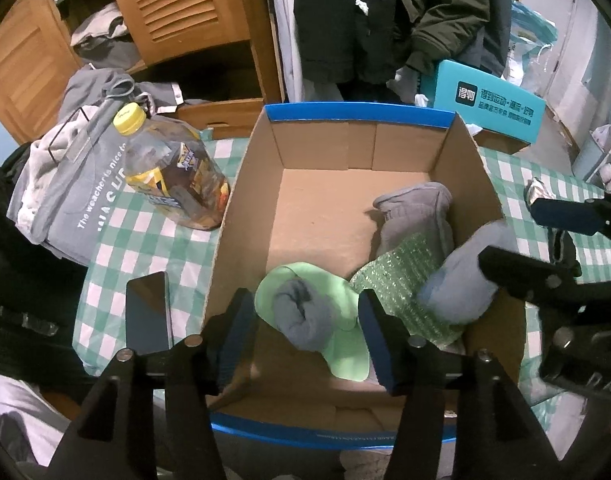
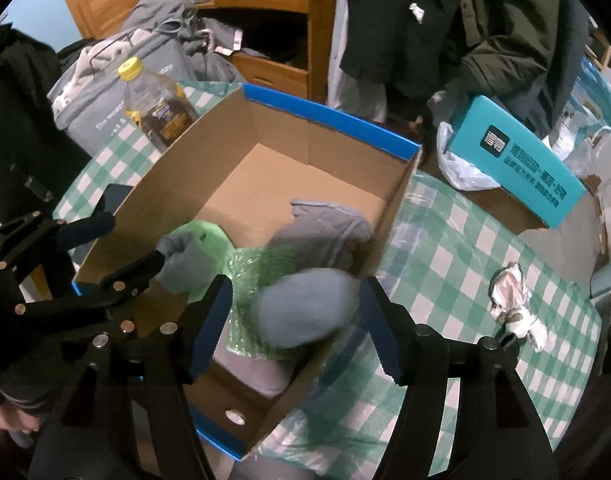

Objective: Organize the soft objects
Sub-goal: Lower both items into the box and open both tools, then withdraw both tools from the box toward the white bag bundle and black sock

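Brown cardboard forms the open box (image 1: 345, 148) with blue rims that sits on our green-and-white checked tablecloth (image 1: 145, 236). We point both grippers down into it. Our left gripper (image 1: 307, 336) has its jaws parted, and a rolled grey sock (image 1: 303, 318) lies between the blue pads on top of a light green cloth (image 1: 345, 344); the pads do not press on it. Our right gripper (image 2: 295, 320) also has its jaws apart, with a blurred blue-grey sock roll (image 2: 305, 312) between them at the box's right wall, untouched by either pad as far as we can tell. Green bubble wrap (image 1: 401, 276) lies between the two rolls, and a larger grey garment (image 1: 417, 216) rests behind it on the box floor. Left of the box we see a yellow-capped bottle (image 1: 173, 176), a dark phone (image 1: 147, 312) and a pile of grey clothes (image 1: 73, 184). A crumpled white scrap (image 2: 513, 304) lies on the cloth to the right.
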`<state>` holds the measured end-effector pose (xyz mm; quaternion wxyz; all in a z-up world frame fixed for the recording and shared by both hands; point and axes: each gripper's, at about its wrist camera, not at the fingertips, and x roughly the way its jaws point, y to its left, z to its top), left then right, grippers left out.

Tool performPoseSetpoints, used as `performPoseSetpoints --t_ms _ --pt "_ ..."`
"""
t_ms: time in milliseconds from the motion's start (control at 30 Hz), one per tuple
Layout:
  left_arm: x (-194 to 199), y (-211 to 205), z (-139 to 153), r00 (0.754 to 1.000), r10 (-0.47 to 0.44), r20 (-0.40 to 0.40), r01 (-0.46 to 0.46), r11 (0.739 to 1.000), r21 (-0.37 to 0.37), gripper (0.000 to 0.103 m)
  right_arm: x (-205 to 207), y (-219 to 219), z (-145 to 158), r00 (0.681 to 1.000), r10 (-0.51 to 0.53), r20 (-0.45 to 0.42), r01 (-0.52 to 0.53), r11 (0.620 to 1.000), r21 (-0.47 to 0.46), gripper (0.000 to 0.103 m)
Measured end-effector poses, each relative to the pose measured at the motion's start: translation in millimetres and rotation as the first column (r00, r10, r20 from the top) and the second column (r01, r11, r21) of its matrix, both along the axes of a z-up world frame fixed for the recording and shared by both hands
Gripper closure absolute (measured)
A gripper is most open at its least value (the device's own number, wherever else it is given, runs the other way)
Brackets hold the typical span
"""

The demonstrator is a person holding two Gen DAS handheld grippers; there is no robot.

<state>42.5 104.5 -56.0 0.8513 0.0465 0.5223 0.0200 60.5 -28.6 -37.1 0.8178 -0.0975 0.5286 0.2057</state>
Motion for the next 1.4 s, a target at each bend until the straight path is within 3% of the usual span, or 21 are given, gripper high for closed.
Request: performPoseSetpoints --t_ms 533,1400 --pt "-2 -21 6 0.999 -0.034 0.016 0.034 0.999 0.004 0.037 -4 -44 6 0.995 -0.098 0.003 0.098 0.995 0.022 0.032" --pt "-4 -98 12 0.985 -0.169 0.023 0.167 0.985 0.049 0.034 -19 -132 9 0.973 -0.229 0.015 0.228 0.972 0.057 0.031"
